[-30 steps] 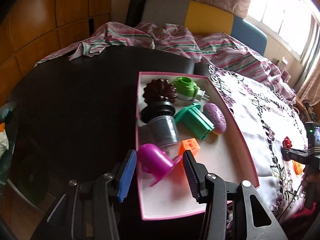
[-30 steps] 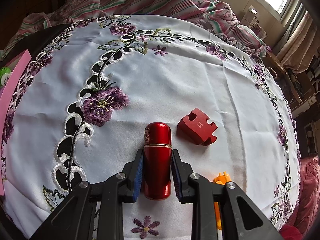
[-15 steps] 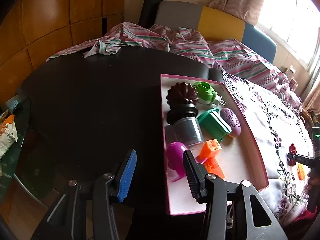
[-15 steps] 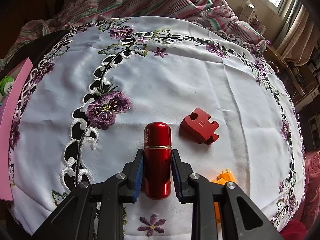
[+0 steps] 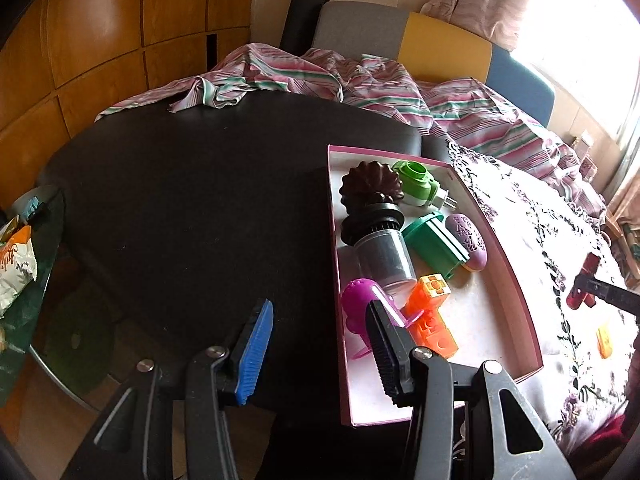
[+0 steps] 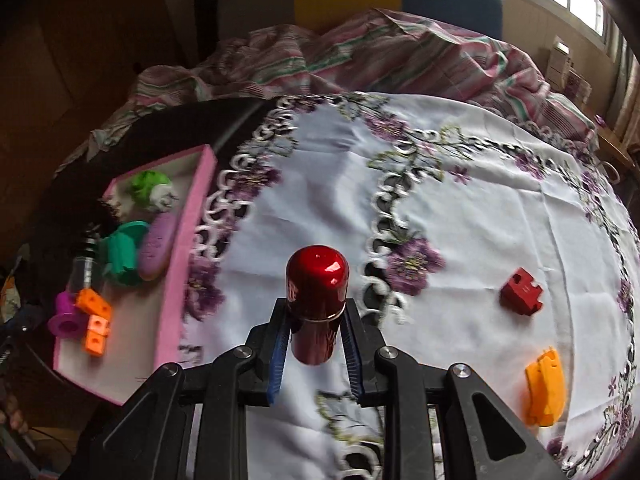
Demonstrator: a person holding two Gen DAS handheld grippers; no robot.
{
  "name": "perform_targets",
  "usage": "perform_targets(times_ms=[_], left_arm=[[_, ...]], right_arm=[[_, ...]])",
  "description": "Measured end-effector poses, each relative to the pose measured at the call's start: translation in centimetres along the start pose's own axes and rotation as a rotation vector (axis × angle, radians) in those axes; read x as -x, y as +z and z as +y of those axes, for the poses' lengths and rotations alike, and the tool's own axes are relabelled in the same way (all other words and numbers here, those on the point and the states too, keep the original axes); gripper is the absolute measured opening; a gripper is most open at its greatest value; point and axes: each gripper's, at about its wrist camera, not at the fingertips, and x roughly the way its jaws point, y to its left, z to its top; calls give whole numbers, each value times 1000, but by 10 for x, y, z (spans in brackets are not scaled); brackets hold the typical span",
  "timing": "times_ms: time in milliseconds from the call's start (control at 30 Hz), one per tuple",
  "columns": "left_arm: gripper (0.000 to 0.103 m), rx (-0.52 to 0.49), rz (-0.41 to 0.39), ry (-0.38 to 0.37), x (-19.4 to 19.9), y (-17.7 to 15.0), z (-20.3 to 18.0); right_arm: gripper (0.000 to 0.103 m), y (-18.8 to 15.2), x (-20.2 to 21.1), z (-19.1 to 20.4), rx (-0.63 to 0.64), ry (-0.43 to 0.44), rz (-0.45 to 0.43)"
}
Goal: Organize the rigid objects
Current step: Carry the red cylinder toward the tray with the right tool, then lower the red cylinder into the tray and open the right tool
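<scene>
My right gripper (image 6: pixel 316 344) is shut on a glossy red cylinder (image 6: pixel 316 280) and holds it upright, clear above the embroidered white tablecloth (image 6: pixel 460 240). A pink tray (image 6: pixel 180 264) lies to its left. In the left wrist view the same tray (image 5: pixel 516 280) holds a magenta funnel (image 5: pixel 360 300), orange blocks (image 5: pixel 432 312), a clear jar (image 5: pixel 384 256) and several other pieces. My left gripper (image 5: pixel 320 340) is open with nothing between its fingers. It hangs over the black table (image 5: pixel 200 200), just left of the tray's near corner.
A red puzzle-shaped block (image 6: pixel 520 292) and an orange piece (image 6: pixel 546 388) lie on the cloth to the right. Striped fabric (image 5: pixel 360 84) is bunched along the table's far edge. A glass side table with packets (image 5: pixel 16 256) stands at the left.
My right gripper lifted the red cylinder off the cloth and swung left, bringing the tray into view. My left gripper slid left, so the magenta funnel is no longer between its fingers.
</scene>
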Motion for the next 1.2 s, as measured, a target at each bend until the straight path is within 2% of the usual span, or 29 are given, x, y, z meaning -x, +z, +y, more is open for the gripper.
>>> perform_targets(times_ms=[200, 333, 433, 733, 1033, 1200], left_arm=[[49, -1, -1, -5, 0, 0, 0], [49, 7, -1, -8, 1, 0, 3], [49, 9, -1, -9, 1, 0, 4], [49, 10, 7, -14, -2, -2, 7], [49, 11, 11, -17, -3, -5, 7], [49, 8, 3, -10, -1, -4, 7]], right_arm=[[25, 0, -4, 82, 123, 171, 16], [25, -4, -20, 117, 163, 219, 54], [25, -8, -34, 134, 177, 222, 87], [25, -22, -77, 152, 191, 189, 190], [26, -24, -76, 148, 163, 209, 177], [25, -30, -73, 152, 193, 189, 160]])
